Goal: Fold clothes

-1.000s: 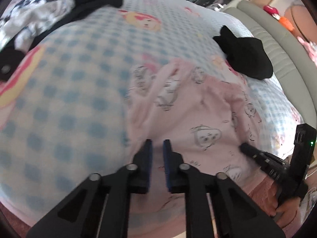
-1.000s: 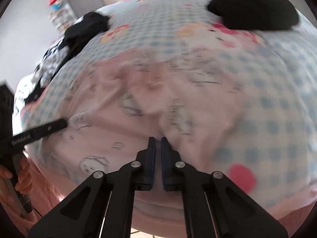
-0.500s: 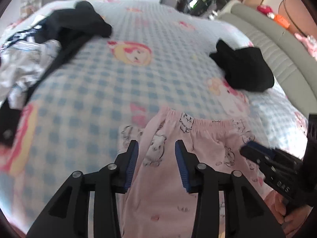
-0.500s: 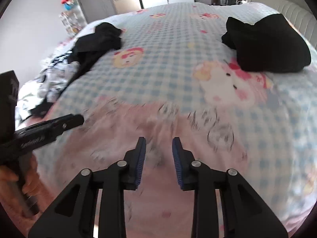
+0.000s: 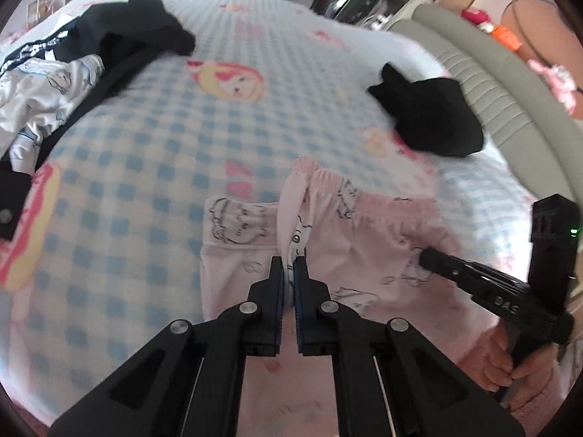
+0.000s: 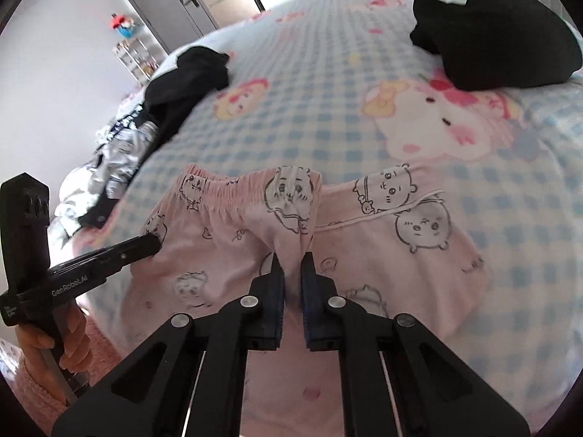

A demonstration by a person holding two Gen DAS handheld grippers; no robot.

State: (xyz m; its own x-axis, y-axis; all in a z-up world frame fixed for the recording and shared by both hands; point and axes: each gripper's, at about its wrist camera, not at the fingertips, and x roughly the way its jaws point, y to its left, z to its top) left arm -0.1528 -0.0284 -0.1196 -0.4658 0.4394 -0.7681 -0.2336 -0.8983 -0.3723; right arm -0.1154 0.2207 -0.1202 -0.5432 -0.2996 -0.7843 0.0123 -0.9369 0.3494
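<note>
Pink cartoon-print pyjama pants [image 5: 368, 240] lie at the near edge of the bed [image 5: 153, 167], on a blue-checked sheet, waistband away from the cameras. Left claw [image 5: 288, 273] pinches a raised fold of the pants, cloth pulled up between the blue pads. Right claw [image 6: 290, 269] likewise clamps a tented ridge of pink fabric near the waistband. Folded black garment [image 6: 488, 43] sits well apart toward the headboard side. Heap of black and white clothes [image 5: 73, 58] at the bed's far left
</note>
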